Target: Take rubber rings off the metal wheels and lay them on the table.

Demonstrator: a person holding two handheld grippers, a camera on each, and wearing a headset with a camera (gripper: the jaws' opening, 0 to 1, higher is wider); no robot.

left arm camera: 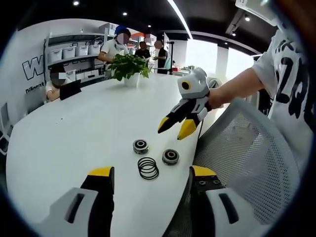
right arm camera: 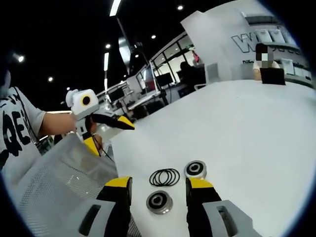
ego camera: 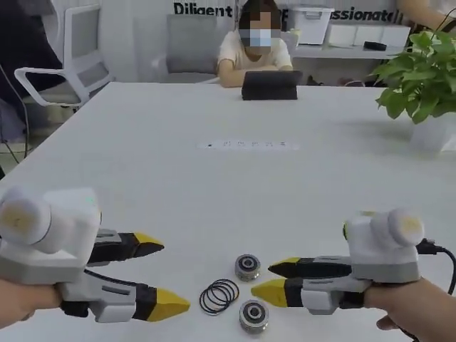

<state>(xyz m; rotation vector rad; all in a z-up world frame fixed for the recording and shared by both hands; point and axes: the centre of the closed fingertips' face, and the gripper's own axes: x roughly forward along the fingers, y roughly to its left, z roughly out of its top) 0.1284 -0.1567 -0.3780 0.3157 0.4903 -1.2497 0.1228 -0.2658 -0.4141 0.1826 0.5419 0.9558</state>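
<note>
1. The left hand-held gripper (left arm camera: pixel 151 173) has its jaws wide apart over the table (left arm camera: pixel 74 128).
2. Black rubber rings (left arm camera: pixel 148 168) lie near one metal wheel (left arm camera: pixel 140 146) and a second metal wheel (left arm camera: pixel 171 156).
3. The right hand-held gripper (left arm camera: pixel 174 131), jaws apart, hovers beyond them.

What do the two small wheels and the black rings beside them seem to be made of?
The far wheel and near wheel look like metal: silvery, shiny rims around darker centres. The rings are probably rubber: thin, matte black, loosely overlapping.
</note>
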